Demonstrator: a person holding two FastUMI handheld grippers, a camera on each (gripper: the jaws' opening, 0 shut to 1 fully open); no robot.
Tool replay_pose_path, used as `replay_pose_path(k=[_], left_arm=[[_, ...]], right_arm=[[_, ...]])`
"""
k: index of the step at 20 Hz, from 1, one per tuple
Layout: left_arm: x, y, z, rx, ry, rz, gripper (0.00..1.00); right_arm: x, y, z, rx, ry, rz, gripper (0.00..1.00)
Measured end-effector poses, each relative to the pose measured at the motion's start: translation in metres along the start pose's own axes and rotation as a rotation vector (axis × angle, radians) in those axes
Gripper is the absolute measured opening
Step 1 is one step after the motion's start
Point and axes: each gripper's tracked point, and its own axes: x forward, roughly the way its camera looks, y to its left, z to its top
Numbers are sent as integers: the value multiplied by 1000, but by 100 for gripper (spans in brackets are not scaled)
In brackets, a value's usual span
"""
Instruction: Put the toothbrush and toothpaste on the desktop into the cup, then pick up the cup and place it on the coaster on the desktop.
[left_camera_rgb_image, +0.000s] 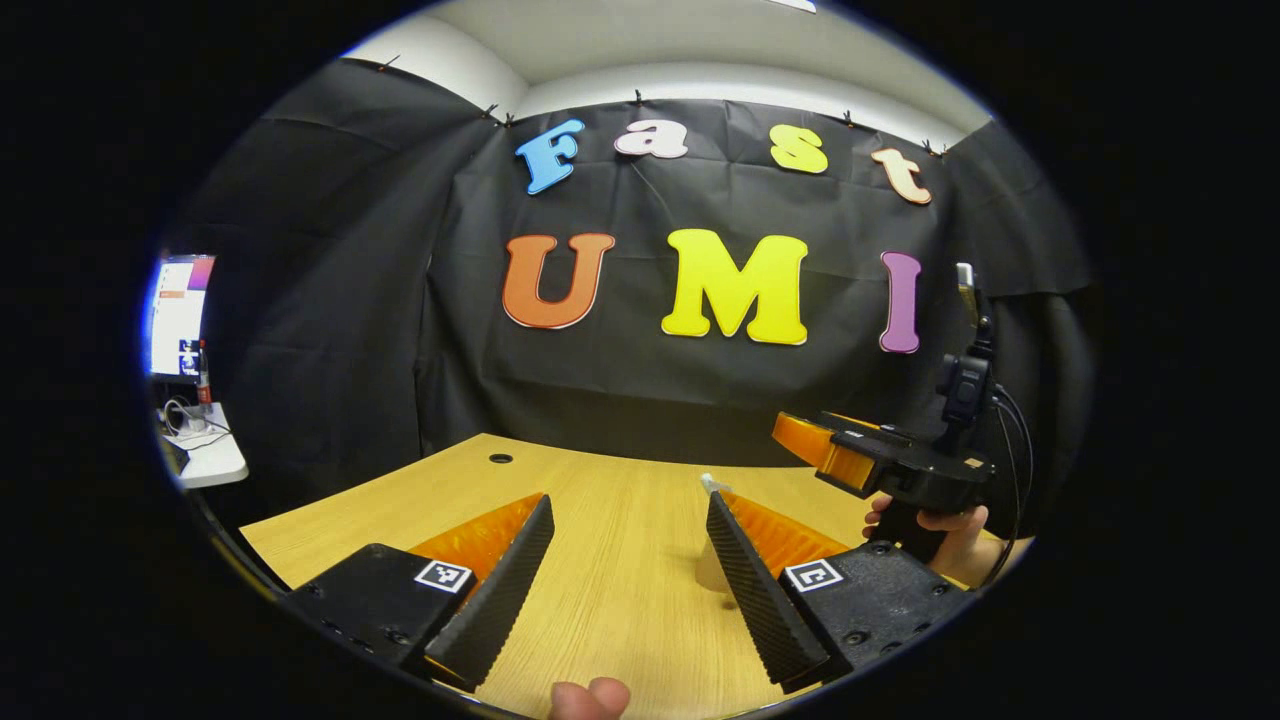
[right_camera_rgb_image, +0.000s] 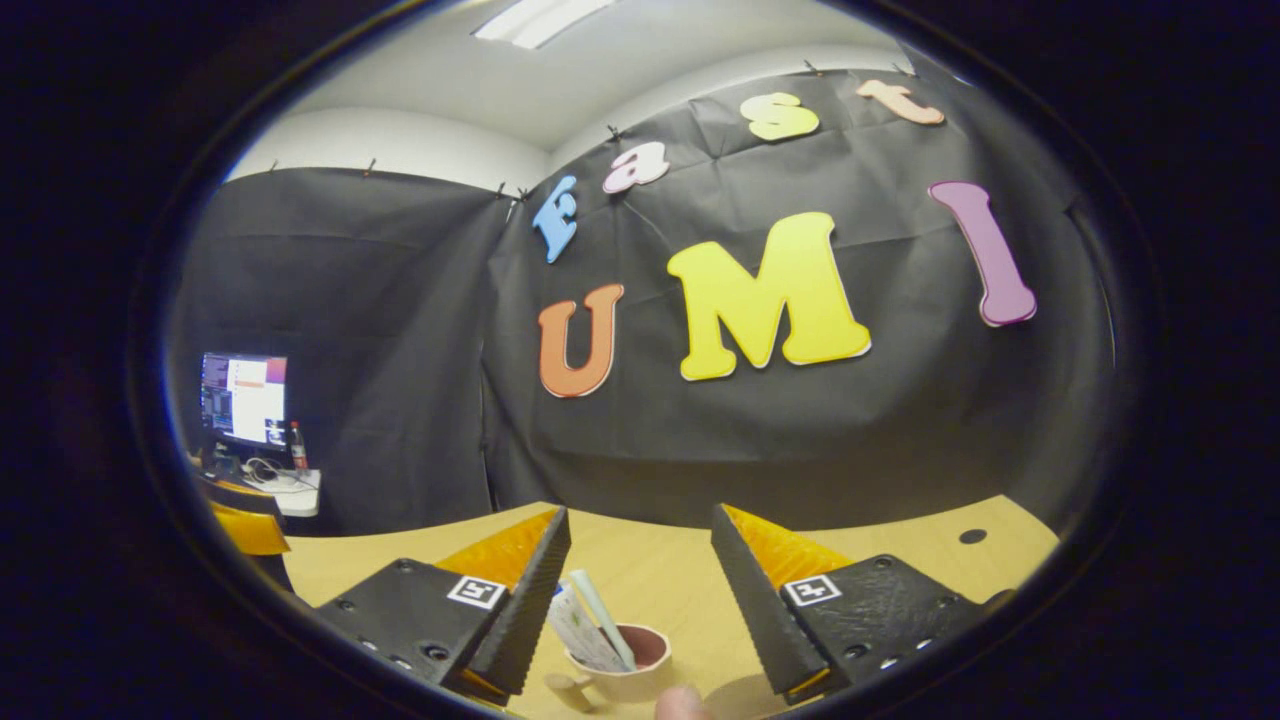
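A pale cup (right_camera_rgb_image: 625, 668) with a pinkish inside stands on the wooden desktop (right_camera_rgb_image: 900, 555) in the right gripper view, low between the spread fingers of the right gripper (right_camera_rgb_image: 640, 580), which hangs above it without touching. Inside the cup lean a toothbrush (right_camera_rgb_image: 603, 605), its light handle slanting up to the left, and a flat white toothpaste (right_camera_rgb_image: 578, 630) tube beside it; both stick out over the rim. A small handle juts from the cup's lower left side. Whether a coaster lies under the cup cannot be told, since its base is cut off by the view's lower edge. A fingertip (right_camera_rgb_image: 683, 705) shows at the very bottom. The left gripper view looks from another angle across the bare desktop (left_camera_rgb_image: 620, 560): the left gripper (left_camera_rgb_image: 630, 560) has its fingers wide apart with nothing between them. Just behind its right-hand finger a small whitish tip (left_camera_rgb_image: 712, 485) peeks up and a pale shape sits below it, mostly hidden, so it is hard to name. Farther right in that view the other gripper (left_camera_rgb_image: 805, 440) hovers above the desk, held from below by a hand (left_camera_rgb_image: 935, 530), with cables trailing from it. A monitor (left_camera_rgb_image: 178, 318) glows on a side table (left_camera_rgb_image: 215, 460) at far left in both views, with a small red bottle (right_camera_rgb_image: 296, 445) near it.
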Motion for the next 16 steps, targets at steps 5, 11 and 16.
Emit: replay_pose_path(k=[5,11,16], left_arm=[[6,-17,21,11,-17,-29,98],[37,-72,8,2,205,-234,98],[75,-85,0,13,490,-269,98]], right_arm=[[-53,-23,42,-78,-89,-106,95],[-154,-54,78,-50,-128,-154,96],[-237,-103,74,20,-159,-219,94]])
